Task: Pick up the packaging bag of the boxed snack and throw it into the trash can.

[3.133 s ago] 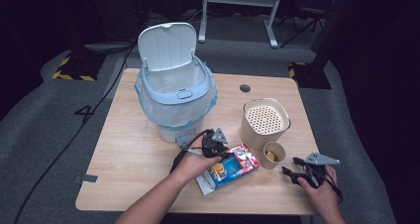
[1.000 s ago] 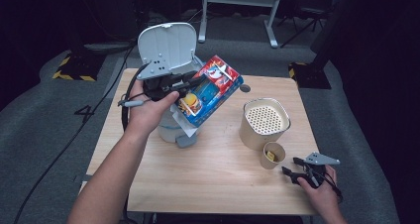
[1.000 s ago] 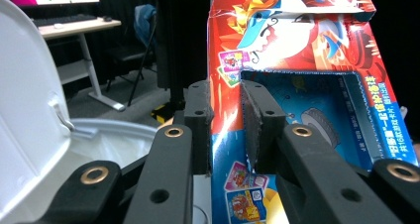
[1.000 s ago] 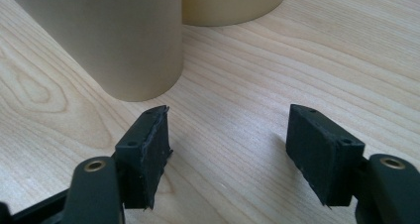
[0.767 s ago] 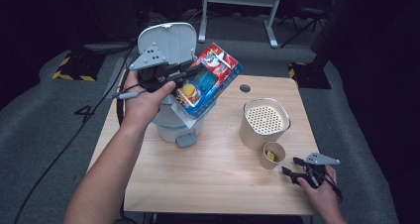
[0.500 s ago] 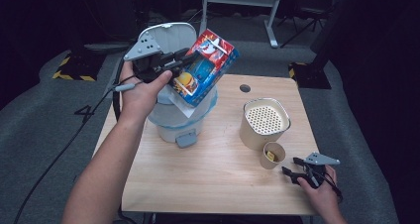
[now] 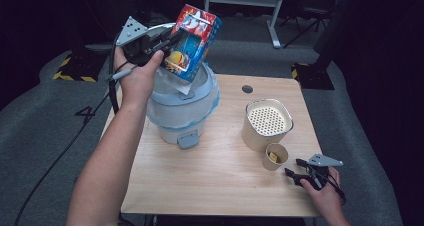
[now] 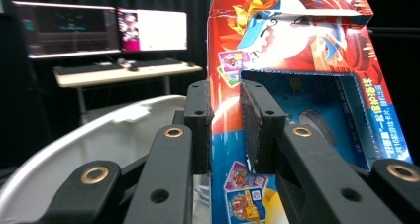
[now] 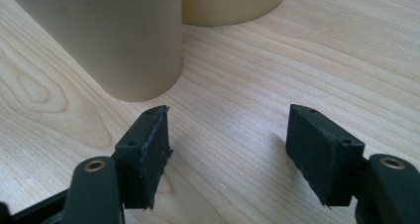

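The left gripper, clamped on the box, tilts it above the bin near the table's far-left corner to drop it in, while the right gripper rests parted and empty at the near-right edge.

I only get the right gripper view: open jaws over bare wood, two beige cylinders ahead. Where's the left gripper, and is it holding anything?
Observer: The left gripper is raised over the lined bin, clamped on a colourful carton.
Operator: How is it gripped?
Observer: In the left gripper view, the pads pinch the edge of an opening in the carton's face.
Operator: And the nearer cylinder?
Observer: It's a small open cup with something yellow inside.
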Motion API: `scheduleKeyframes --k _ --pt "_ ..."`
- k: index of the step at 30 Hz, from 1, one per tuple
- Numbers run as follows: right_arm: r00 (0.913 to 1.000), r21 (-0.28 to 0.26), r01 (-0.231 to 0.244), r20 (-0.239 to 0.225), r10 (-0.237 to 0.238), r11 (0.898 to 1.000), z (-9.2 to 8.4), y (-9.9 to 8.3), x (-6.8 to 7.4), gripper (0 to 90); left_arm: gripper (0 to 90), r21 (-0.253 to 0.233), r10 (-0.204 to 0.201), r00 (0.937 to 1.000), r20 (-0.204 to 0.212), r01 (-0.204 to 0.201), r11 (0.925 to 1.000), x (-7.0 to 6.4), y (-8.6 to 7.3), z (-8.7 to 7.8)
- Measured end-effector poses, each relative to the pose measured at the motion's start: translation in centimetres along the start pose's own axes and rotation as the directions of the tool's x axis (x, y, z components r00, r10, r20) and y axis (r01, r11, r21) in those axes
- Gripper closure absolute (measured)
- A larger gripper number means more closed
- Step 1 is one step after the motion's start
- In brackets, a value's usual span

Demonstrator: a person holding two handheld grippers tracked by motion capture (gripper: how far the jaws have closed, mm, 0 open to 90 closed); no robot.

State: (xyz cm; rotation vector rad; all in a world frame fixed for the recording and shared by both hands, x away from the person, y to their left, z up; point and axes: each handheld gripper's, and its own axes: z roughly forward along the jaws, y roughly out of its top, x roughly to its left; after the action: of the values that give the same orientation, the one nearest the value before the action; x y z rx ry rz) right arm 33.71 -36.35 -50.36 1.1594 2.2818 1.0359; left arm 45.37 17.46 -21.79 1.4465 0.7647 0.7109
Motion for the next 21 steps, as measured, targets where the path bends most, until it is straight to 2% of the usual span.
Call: scheduleKeyframes --k 2,5,8,12,16,21 --pt "1.0 0.0 0.0 0.0 0.0 1.0 0.0 0.0 0.0 33.5 74.9 -0.005 -0.001 0.9998 -0.019 0.001 1.0 0.2 0.0 0.1" --pt "1.0 0.0 0.001 0.0 -0.001 1.0 0.0 0.0 0.0 33.5 74.9 -0.001 0.037 0.9982 -0.047 -0.037 0.9993 0.5 0.0 0.4" --pt "1.0 0.0 -0.001 0.0 0.001 1.0 0.0 0.0 0.0 33.5 74.8 0.004 0.045 0.998 -0.044 -0.045 0.999 0.8 -0.2 0.8" --pt "1.0 0.0 -0.001 0.0 0.001 1.0 0.0 0.0 0.0 33.5 74.8 0.009 0.066 0.9955 -0.068 -0.065 0.9978 1.2 -0.4 1.3" --pt "1.0 -0.001 0.0 0.0 0.0 1.0 0.0 0.0 0.0 33.5 74.8 0.011 0.066 0.9938 -0.09 -0.065 0.9978 1.4 -0.8 1.7" --pt "1.0 -0.001 -0.001 0.0 0.001 1.0 0.0 0.0 0.0 33.5 74.8 0.007 0.064 0.9937 -0.091 -0.064 0.9979 1.5 -1.1 2.0"
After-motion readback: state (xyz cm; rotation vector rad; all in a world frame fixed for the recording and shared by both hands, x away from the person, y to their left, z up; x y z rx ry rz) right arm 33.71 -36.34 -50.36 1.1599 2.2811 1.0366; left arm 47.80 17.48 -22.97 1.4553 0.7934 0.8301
